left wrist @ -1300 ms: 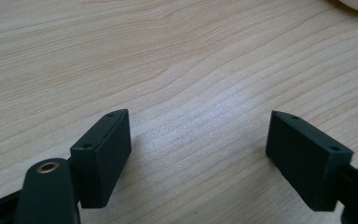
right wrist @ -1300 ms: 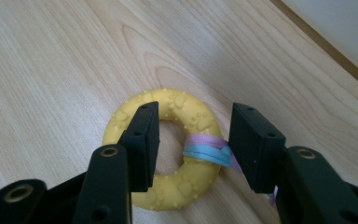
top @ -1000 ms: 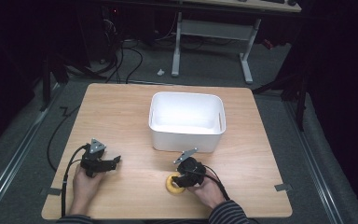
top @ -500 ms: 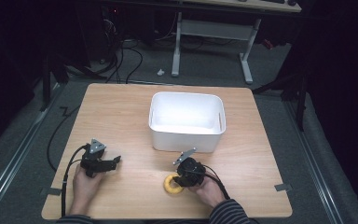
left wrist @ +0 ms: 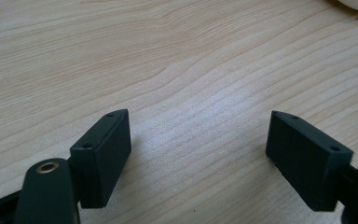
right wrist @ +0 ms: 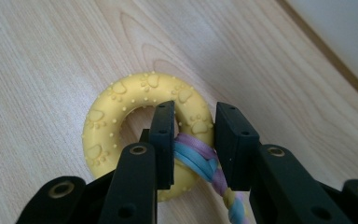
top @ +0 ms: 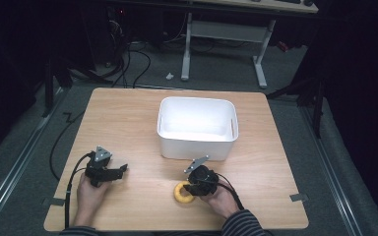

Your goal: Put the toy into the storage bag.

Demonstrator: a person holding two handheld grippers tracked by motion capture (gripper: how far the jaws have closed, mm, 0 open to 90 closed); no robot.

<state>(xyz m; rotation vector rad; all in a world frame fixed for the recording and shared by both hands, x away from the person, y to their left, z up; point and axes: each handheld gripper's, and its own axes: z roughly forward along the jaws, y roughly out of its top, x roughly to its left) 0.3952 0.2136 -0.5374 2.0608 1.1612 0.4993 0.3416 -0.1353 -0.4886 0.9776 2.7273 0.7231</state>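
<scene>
The right hand-held gripper (right wrist: 193,140) clamped the yellow ring toy (top: 183,191) at its braided rope (right wrist: 200,158) on the bench (top: 128,123), having edged closer; lifting looked imminent. The left hand-held gripper (left wrist: 198,154) rested with jaws apart.

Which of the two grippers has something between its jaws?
The right gripper: its jaws flank the yellow ring toy where the braided cord is tied. The left gripper is open over bare table.

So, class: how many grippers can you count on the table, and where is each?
2. The left gripper sits near the table's front left, fingers open. The right gripper is front centre, at the yellow ring.
</scene>
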